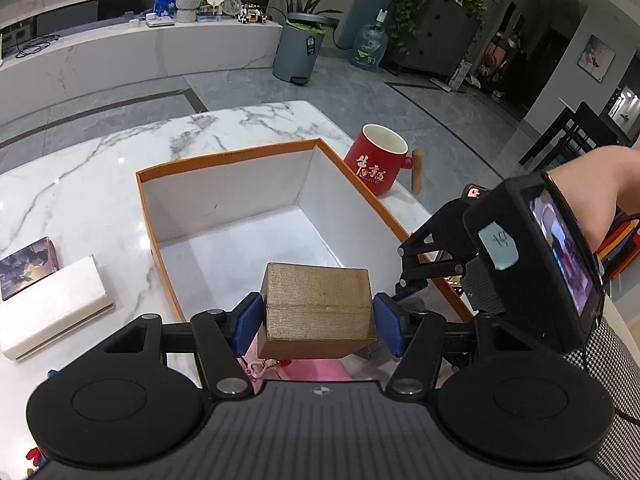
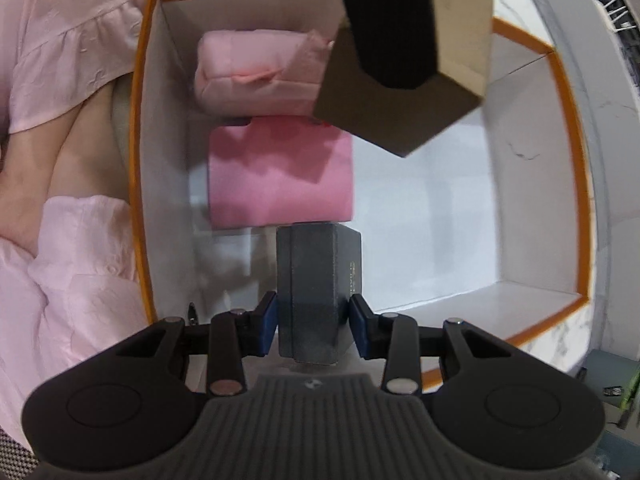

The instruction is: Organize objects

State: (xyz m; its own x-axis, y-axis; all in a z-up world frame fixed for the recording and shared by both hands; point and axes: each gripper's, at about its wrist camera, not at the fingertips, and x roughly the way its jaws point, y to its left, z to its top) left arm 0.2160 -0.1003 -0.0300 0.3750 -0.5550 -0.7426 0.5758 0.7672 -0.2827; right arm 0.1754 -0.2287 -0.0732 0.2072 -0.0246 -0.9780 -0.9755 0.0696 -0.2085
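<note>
One orange box (image 2: 138,160) — two pink bundles (image 2: 280,172) inside.

We see a white marble table (image 1: 100,168). An orange-rimmed open box (image 1: 224,156) sits mid-surface, near the right edge. A red mug (image 1: 374,164) stands beside the box at that edge. Near the left edge lie a white box (image 1: 52,304) and a picture-covered booklet (image 1: 28,266).

Light: soft indoor, kinda dim, coming from overhead
Glare: bright patches on the marble table (image 1: 100,168)
Shadows: dark blotches across the pink cloth (image 2: 280,176)
Blur: right view smeared, esp. the brown block (image 2: 460,60)
Edges: heavy fisheye bend, black corners
</note>
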